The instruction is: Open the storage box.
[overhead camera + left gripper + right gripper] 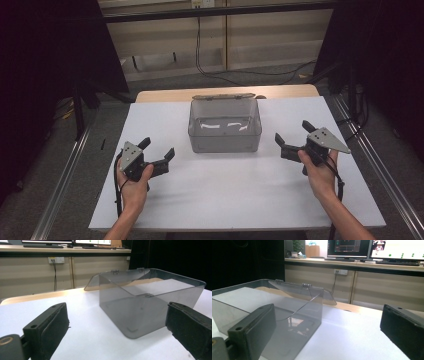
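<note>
- Fingers (47, 327) of the left gripper (156, 151) are standing spread wide with nothing between them; the right gripper (293, 134) is likewise gaping and holding nothing.
- Both grippers are hovering low over the white table (225, 195), one on each side of the box (225, 131) and apart from it, each gripped from below by a hand, the left hand (134, 186) and the right hand (320, 172).
- The table's white top is lying bare around the box, with a strip of pale wood (165, 95) showing along its far edge.
- Dark curtains (45, 65) are hanging at both sides of the room, and grey floor is running past the table.
- Behind it, a beige panelled wall (37, 277) is carrying a socket (56, 259) with a cable hanging down.
- In the right gripper view, lit monitors (348, 248) are sitting on a counter (352, 263) above that wall.
- The box is sitting at the middle of the table's far half, looking smoky grey and see-through, rectangular with rounded corners.
- Its hinged lid (117, 277) is lying open, tilting back beyond the rear wall.
- Nothing can be made out inside it but reflections.
</note>
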Demonstrator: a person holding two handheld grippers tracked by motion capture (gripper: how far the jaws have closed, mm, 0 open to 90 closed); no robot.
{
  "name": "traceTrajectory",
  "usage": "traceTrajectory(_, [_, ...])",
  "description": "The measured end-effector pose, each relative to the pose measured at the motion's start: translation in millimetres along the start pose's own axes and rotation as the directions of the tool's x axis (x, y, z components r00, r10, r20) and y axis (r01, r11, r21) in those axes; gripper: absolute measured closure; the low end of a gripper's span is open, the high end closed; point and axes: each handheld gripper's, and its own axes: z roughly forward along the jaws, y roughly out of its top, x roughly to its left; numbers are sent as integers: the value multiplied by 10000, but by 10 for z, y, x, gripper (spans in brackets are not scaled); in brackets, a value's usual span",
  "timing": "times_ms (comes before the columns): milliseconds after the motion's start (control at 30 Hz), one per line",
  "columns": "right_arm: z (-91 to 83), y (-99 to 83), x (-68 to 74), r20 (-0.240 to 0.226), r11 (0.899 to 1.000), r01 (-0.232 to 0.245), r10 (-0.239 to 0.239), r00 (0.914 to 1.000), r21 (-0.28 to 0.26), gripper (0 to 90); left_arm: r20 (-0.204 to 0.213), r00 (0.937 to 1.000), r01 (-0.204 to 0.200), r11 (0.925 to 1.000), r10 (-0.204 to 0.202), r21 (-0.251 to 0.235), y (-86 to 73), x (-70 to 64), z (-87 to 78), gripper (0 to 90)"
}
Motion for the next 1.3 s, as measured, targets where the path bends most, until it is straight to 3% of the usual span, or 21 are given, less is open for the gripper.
traceTrajectory(367, [-209,-61,11,196,9999,-28,30,9998,-96,3,22,10000,-27,10000,27,17,-60,-37,-163,47])
traceTrajectory(467, [-297,-88,25,309,10000,35,-34,9995,-45,4,-185,9995,240,9997,-238,96,-123,-21,-233,47])
traceTrajectory(700, [-451,-161,-18,745,9999,110,-118,9971,107,5,-517,9987,-23,10000,22,-27,-143,-41,-381,47])
traceTrajectory(833, [-548,-207,-34,946,9997,33,-55,9955,227,7,-782,9969,108,9999,-102,78,-188,-47,-464,51])
traceTrajectory(867, [-606,-230,-22,992,9992,-85,46,9951,393,7,-707,9961,534,9985,-525,110,-211,-48,-494,54])
traceTrajectory(1000, [-687,-274,-2,1054,9989,-57,8,9944,464,7,-815,9963,298,9993,-280,211,-227,-75,-535,52])
traceTrajectory(1167, [-810,-303,5,1077,9985,-195,139,9941,504,4,-870,9956,369,9991,-351,198,-239,-127,-621,46])
traceTrajectory(1300, [-928,-359,-12,1157,9978,-382,316,9928,551,3,-884,9961,27,9995,2,321,-307,-145,-718,42])
